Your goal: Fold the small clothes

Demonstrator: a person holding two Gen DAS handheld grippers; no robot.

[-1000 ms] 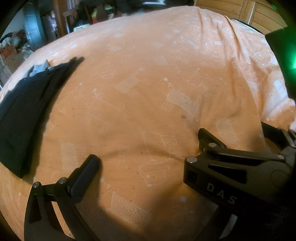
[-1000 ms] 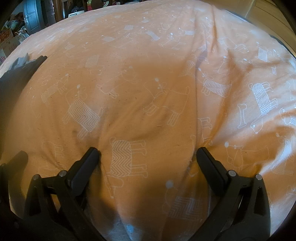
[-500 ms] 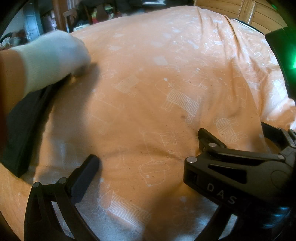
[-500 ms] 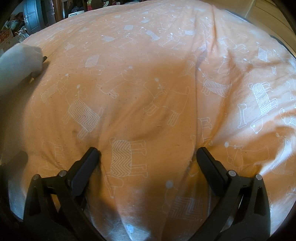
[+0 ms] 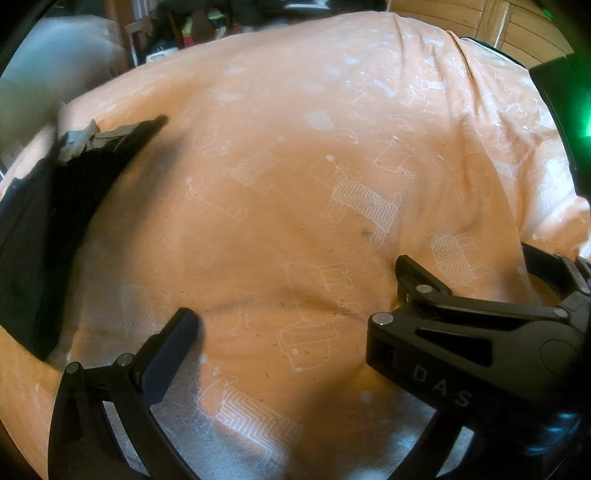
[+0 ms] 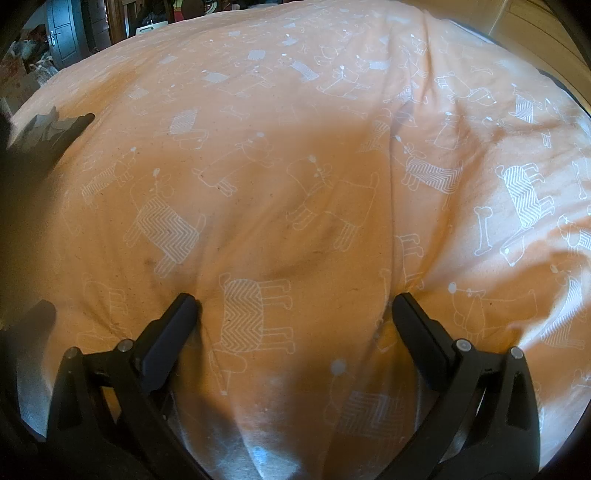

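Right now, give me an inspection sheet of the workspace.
Surface: orange duvet with white dog print, wrinkled, a few dark specks.
Job's things: dark garment lying flat at the left edge, grey piece at its far end.
Clutter: nothing seen on the duvet.
Grippers: left gripper open, empty, low over the duvet; right gripper open, empty, beside it.
Cables: nothing seen.
Surroundings: cluttered room and grey door beyond the bed, wooden panel at far right.
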